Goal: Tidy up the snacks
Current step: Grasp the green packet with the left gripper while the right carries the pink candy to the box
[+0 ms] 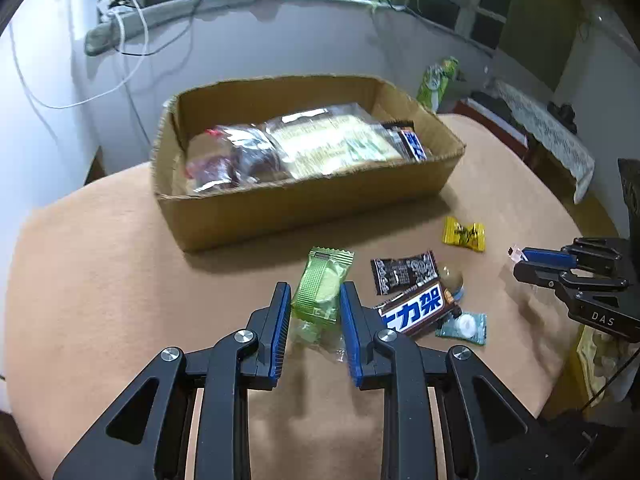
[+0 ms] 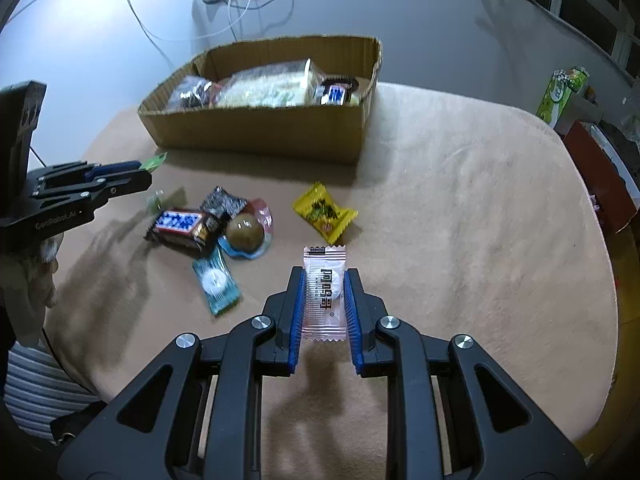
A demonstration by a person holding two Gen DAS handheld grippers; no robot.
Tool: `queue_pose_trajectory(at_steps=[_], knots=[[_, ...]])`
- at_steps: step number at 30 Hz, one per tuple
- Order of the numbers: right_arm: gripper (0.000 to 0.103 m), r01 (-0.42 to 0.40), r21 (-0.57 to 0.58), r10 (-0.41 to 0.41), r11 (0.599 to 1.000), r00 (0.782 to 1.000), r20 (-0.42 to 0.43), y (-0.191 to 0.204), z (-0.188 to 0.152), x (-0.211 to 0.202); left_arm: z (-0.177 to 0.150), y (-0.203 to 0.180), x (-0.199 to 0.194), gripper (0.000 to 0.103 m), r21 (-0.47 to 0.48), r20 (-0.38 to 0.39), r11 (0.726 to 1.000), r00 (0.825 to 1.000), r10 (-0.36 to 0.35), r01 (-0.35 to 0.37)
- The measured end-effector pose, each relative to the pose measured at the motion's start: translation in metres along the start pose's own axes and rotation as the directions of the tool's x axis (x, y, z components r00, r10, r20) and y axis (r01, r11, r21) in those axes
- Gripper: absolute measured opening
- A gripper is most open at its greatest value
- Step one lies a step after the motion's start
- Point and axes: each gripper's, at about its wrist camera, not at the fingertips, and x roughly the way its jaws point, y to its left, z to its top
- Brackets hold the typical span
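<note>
Snacks [image 1: 304, 148] partly hidden inside box [image 1: 304, 200]

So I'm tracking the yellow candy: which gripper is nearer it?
Right. The right gripper holds a clear packet just beside the yellow candy; the left gripper is beyond the snack pile.

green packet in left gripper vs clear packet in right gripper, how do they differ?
Colour: the green packet is opaque green with a grid print; the clear packet is see-through with black print and a white round piece inside.
Shape: the green packet looks wider and puffier; the clear packet is narrow and flat.
Shared: each is a single-serve wrapper with crimped ends, gripped between blue pads, the green one by the left gripper, the clear one by the right gripper.
</note>
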Motion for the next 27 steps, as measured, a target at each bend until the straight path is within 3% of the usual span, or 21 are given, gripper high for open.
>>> queue_pose_trajectory(at_steps=[14, 27], knots=[[0.02, -0.017, -0.001, 0.017, 1.0, 0.991, 0.13, -0.003, 0.059, -0.027, 0.018, 0.018, -0.032, 0.023, -0.074, 0.104, 0.997, 0.994, 0.02, -0.012], [0.02, -0.061, 0.002, 0.06, 0.998, 0.986, 0.156, 0.001, 0.133, -0.002, 0.054, 0.045, -0.029, 0.023, -0.14, 0.162, 0.988, 0.983, 0.081, -0.059]])
